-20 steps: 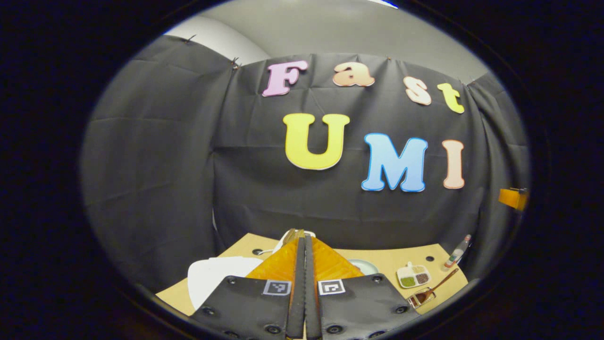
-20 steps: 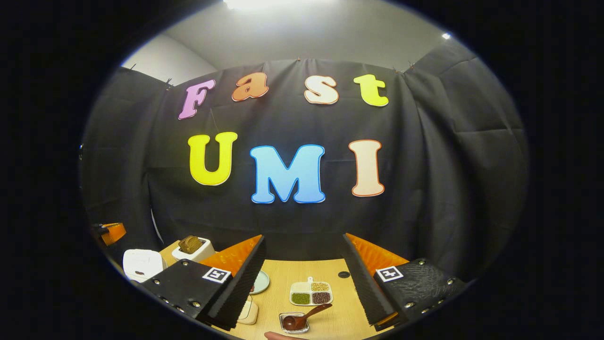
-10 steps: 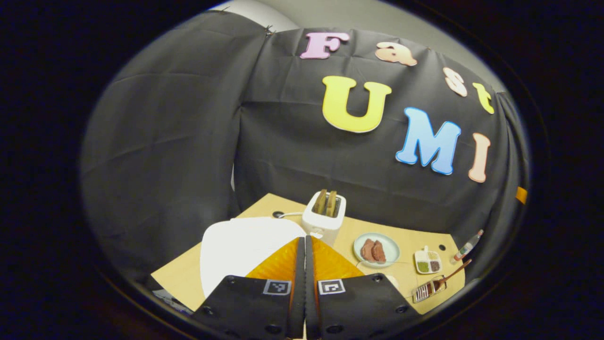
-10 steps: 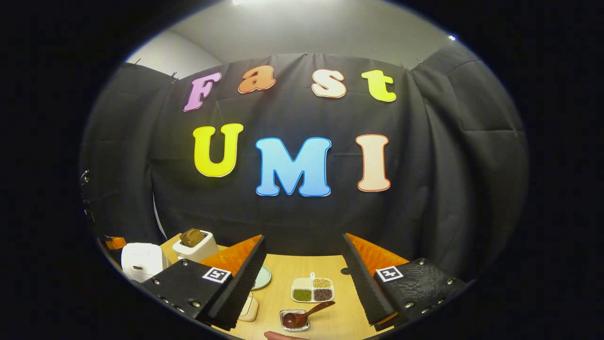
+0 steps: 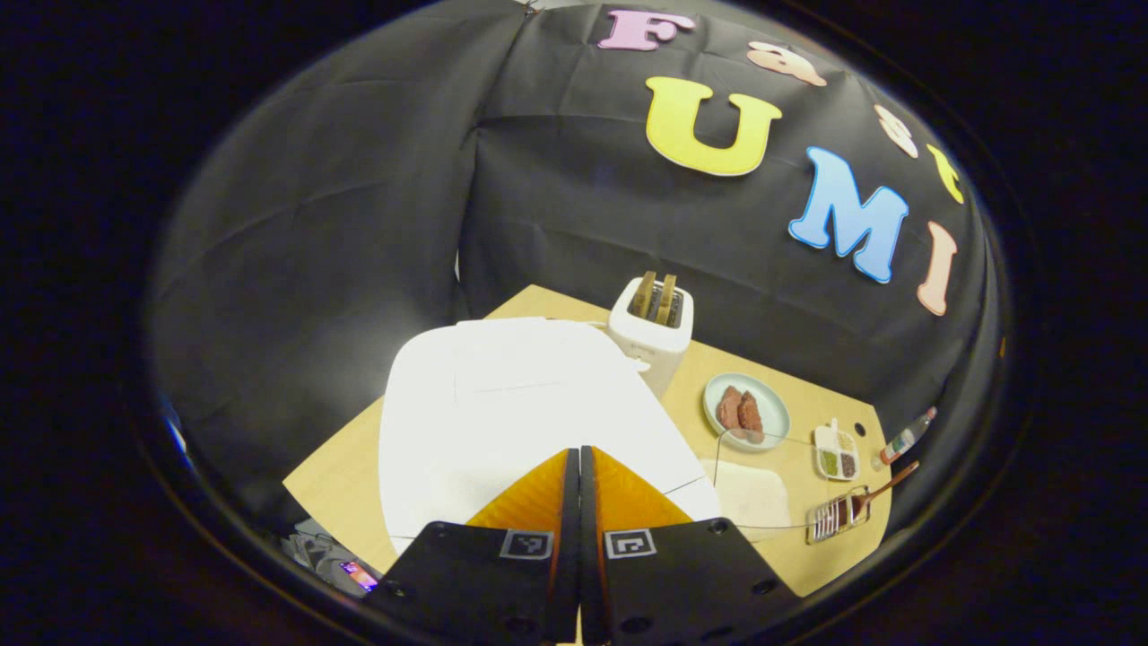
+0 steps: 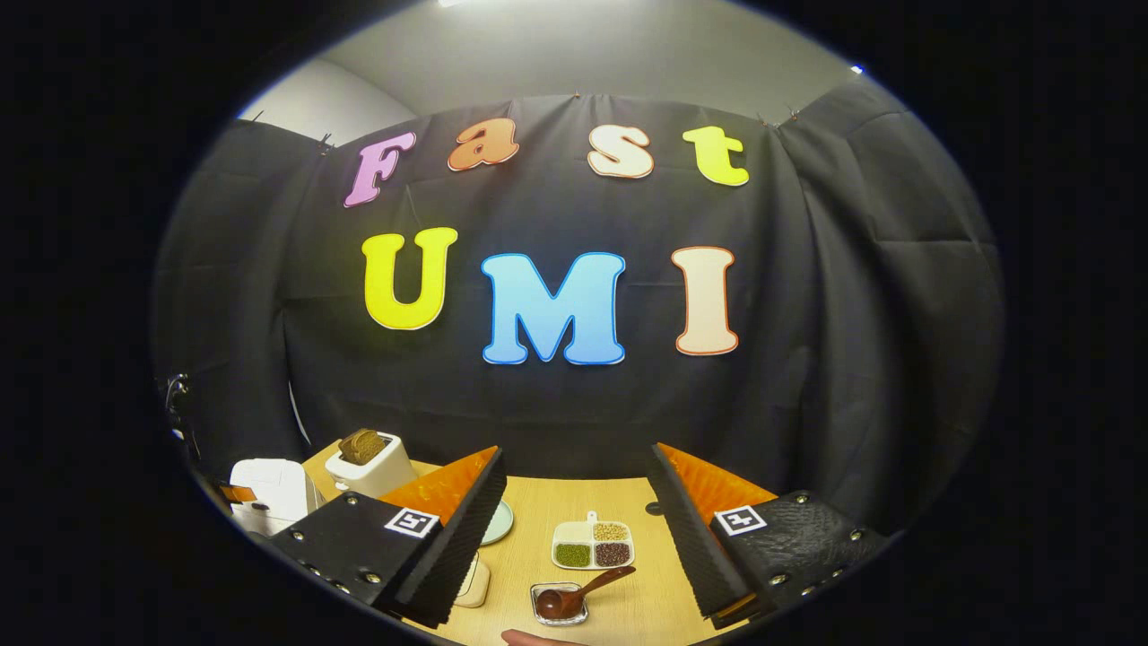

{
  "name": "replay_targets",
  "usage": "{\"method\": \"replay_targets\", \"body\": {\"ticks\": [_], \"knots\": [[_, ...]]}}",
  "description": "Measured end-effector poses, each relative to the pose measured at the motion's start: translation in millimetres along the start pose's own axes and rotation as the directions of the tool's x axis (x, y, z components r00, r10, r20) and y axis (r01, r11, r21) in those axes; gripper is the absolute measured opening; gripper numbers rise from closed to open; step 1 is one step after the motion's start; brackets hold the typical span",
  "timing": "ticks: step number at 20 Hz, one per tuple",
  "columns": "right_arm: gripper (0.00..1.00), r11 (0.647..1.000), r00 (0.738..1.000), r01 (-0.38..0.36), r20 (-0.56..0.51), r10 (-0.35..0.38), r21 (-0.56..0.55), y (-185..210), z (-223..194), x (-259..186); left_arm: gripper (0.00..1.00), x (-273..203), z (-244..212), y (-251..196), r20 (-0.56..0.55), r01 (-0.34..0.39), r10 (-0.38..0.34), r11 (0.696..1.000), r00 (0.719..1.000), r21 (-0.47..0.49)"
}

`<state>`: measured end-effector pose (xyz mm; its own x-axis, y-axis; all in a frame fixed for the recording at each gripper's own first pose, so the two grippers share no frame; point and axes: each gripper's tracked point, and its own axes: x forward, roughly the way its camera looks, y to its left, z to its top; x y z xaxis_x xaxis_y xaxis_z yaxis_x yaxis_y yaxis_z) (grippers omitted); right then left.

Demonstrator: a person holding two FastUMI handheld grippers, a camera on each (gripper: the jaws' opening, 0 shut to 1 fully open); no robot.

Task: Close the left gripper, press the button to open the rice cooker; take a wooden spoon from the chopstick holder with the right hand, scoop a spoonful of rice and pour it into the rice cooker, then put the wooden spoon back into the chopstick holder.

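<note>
The left gripper (image 5: 579,458) has its fingers pressed together with nothing between them, tips poised over the near part of the white rice cooker (image 5: 502,404), whose lid is down. That puts the first step in hand: the button press. I cannot make out the button here, so the next move calls for lowering the closed tips onto the latch, probably at the cooker's near edge. The right gripper (image 6: 574,502) hangs well above the table (image 6: 556,502) with fingers spread wide and empty. Below it, the wooden spoon (image 6: 578,594) rests in a small clear holder (image 6: 558,606), near the divided grain dish (image 6: 592,544).
</note>
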<state>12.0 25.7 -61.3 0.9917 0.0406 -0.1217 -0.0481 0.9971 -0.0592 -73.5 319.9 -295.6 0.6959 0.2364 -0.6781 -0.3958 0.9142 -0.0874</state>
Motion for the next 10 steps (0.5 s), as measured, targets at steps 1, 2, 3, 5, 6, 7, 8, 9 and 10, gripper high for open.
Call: {"method": "replay_targets", "body": {"ticks": [1, 2, 3, 5, 6, 7, 8, 9, 10], "knots": [[0.96, 1.000, 1.000, 0.000, 0.000, 0.000, -0.003, 0.1, 0.4, 0.1, 0.07, 2.0, -5.1, 1.4, -0.014, -0.007, 0.007, 1.000, 1.000, 0.000], [0.96, 1.000, 1.000, 0.001, -0.003, -0.001, -0.006, -0.4, -2.0, 0.3, 0.10, 5.1, -13.8, 5.9, -0.038, -0.025, 0.025, 1.000, 0.999, 0.000], [0.96, 1.000, 1.000, 0.002, -0.006, -0.002, -0.006, -0.4, -2.9, 0.5, 0.11, 7.4, -24.3, 9.0, -0.078, -0.035, 0.035, 0.999, 0.996, -0.008], [0.96, 1.000, 1.000, 0.001, -0.016, -0.001, 0.002, -0.6, -5.3, -0.2, 0.11, 11.0, -24.3, 10.2, -0.082, -0.036, 0.033, 0.999, 0.996, -0.034], [0.96, 1.000, 1.000, -0.001, -0.017, 0.001, 0.006, 0.3, -6.1, -1.4, 0.11, 9.8, -28.4, 10.1, -0.097, -0.034, 0.029, 0.998, 0.995, -0.044], [0.96, 1.000, 1.000, -0.003, -0.017, 0.003, 0.010, 0.5, -5.0, -2.5, 0.11, 9.6, -27.0, 9.2, -0.094, -0.032, 0.028, 0.999, 0.995, -0.041], [0.96, 1.000, 1.000, -0.004, -0.013, 0.004, 0.011, 0.8, -4.4, -2.6, 0.11, 8.0, -23.7, 9.7, -0.086, -0.034, 0.032, 0.999, 0.996, -0.027], [0.96, 1.000, 1.000, -0.002, -0.008, 0.002, 0.010, -0.6, -2.3, -3.5, 0.11, 6.2, -11.8, 10.0, -0.049, -0.047, 0.046, 0.999, 0.998, -0.009], [0.96, 1.000, 1.000, -0.003, -0.004, 0.003, 0.010, -1.1, -1.2, -2.9, 0.08, -0.4, 4.9, 9.8, 0.005, -0.062, 0.062, 0.998, 0.998, -0.001]]}}
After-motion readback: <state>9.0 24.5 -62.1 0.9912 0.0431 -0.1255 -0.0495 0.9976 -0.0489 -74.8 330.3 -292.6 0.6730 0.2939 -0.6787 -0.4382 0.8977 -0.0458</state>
